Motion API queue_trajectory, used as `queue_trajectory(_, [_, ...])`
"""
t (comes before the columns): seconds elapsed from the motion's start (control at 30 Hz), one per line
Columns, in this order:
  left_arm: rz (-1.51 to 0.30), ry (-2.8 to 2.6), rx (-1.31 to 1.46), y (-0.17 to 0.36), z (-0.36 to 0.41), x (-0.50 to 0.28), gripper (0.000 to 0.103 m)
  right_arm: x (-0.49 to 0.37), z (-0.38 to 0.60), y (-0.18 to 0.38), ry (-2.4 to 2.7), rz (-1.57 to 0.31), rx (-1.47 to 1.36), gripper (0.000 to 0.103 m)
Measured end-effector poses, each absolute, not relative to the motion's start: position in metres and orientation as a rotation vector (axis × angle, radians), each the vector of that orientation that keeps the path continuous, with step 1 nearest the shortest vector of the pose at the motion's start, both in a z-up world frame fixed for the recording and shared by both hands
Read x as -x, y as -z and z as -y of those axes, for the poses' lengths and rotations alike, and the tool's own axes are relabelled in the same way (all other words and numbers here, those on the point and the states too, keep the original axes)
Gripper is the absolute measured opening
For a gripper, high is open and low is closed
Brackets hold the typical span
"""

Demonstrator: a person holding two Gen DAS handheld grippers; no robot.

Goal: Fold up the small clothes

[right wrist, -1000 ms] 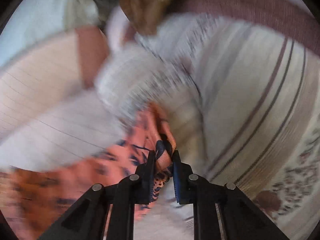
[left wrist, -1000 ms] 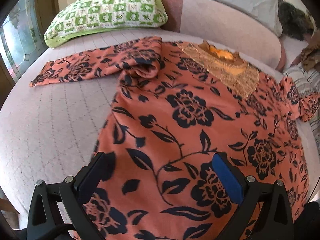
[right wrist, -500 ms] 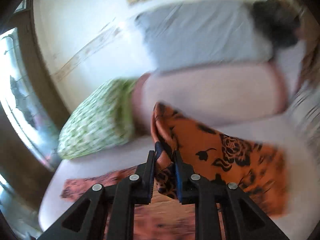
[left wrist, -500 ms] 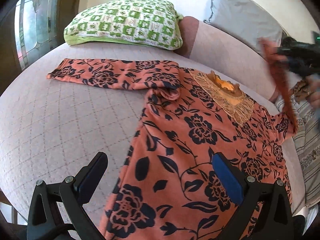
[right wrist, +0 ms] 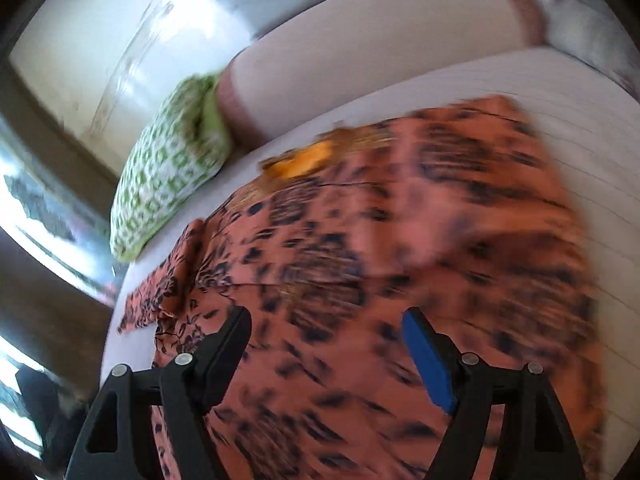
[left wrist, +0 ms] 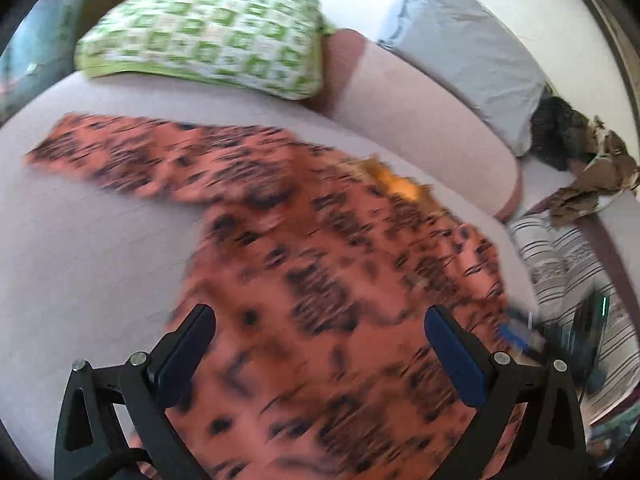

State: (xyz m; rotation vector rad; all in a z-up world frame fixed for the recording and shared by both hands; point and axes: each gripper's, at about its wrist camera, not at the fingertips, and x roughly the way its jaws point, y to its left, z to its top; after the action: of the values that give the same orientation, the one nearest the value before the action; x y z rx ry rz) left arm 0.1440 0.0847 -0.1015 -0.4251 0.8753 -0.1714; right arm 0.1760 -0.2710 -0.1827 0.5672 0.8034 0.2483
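Observation:
An orange top with dark blue flowers [left wrist: 312,280] lies spread on the pale bed, blurred by motion. Its left sleeve [left wrist: 132,156] stretches out to the left, and a gold embroidered neckline [left wrist: 396,184] shows at the far end. In the right wrist view the same top [right wrist: 400,248] has its right side laid over the body. My left gripper [left wrist: 318,344] hovers open above the lower part of the top with nothing between its fingers. My right gripper [right wrist: 326,344] is over the top too; its jaws are opening and no cloth sits between them.
A green-and-white checked pillow [left wrist: 208,36] and a grey pillow [left wrist: 468,60] lean at the head of the bed by a pink bolster [left wrist: 420,120]. A striped cloth [left wrist: 560,256] and crumpled brown fabric [left wrist: 592,180] lie at the right. A window [right wrist: 36,216] is at the left.
My right gripper carried the right sleeve across over the top's body, then let it go and spread its jaws. My left gripper stayed open and drew back a little.

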Motion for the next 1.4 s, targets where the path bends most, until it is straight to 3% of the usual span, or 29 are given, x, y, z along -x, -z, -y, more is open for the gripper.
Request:
queue_trajectory(0.3, [-1.043, 0.199, 0.555, 0.134, -0.048, -0.277, 0.102, -0.159, 0.305, 0.200, -0.323, -0.741, -0.615, 0.081])
queue_trajectory(0.47, [-1.117, 0.146, 0.607, 0.156, -0.046, -0.297, 0.072, -0.164, 0.312, 0.203, -0.385, -0.738, -0.670, 0.081])
queue_trajectory(0.6, [-1.157, 0.120, 0.545, 0.164, -0.038, -0.302, 0.065, -0.160, 0.316, 0.201, -0.390, -0.723, -0.695, 0.081])
queue_trajectory(0.63, [-1.153, 0.110, 0.540, 0.163, -0.038, -0.302, 0.059, -0.159, 0.316, 0.200, -0.386, -0.721, -0.690, 0.081])
queue_trajectory(0.67, [-1.148, 0.093, 0.519, 0.162, -0.037, -0.303, 0.034, -0.159, 0.316, 0.200, -0.385, -0.720, -0.688, 0.081])
queue_trajectory(0.7, [-1.151, 0.074, 0.471, 0.161, -0.035, -0.305, 0.015, -0.159, 0.315, 0.201, -0.382, -0.723, -0.690, 0.081])
queue_trajectory(0.73, [-1.161, 0.067, 0.440, 0.162, -0.034, -0.308, 0.007, -0.159, 0.314, 0.202, -0.381, -0.727, -0.689, 0.081])
queue_trajectory(0.97, [-0.851, 0.004, 0.299, 0.094, -0.039, -0.263, 0.007, -0.161, 0.314, 0.207, -0.335, -0.734, -0.675, 0.081])
queue_trajectory(1.13, [-1.073, 0.000, 0.243, 0.156, -0.040, -0.284, 0.014, -0.164, 0.322, 0.203, -0.281, -0.758, -0.670, 0.081])
queue_trajectory(1.27, [-1.026, 0.045, 0.199, 0.157, -0.038, -0.279, 0.024, -0.177, 0.342, 0.170, -0.157, -0.703, -0.567, 0.082])
queue_trajectory(1.3, [-1.028, 0.056, 0.217, 0.157, -0.040, -0.280, 0.025, -0.191, 0.349, 0.165, -0.097, -0.720, -0.513, 0.087])
queue_trajectory(1.4, [-1.030, 0.075, 0.231, 0.159, -0.045, -0.277, 0.025, -0.240, 0.360, 0.180, -0.027, -0.871, -0.386, 0.086])
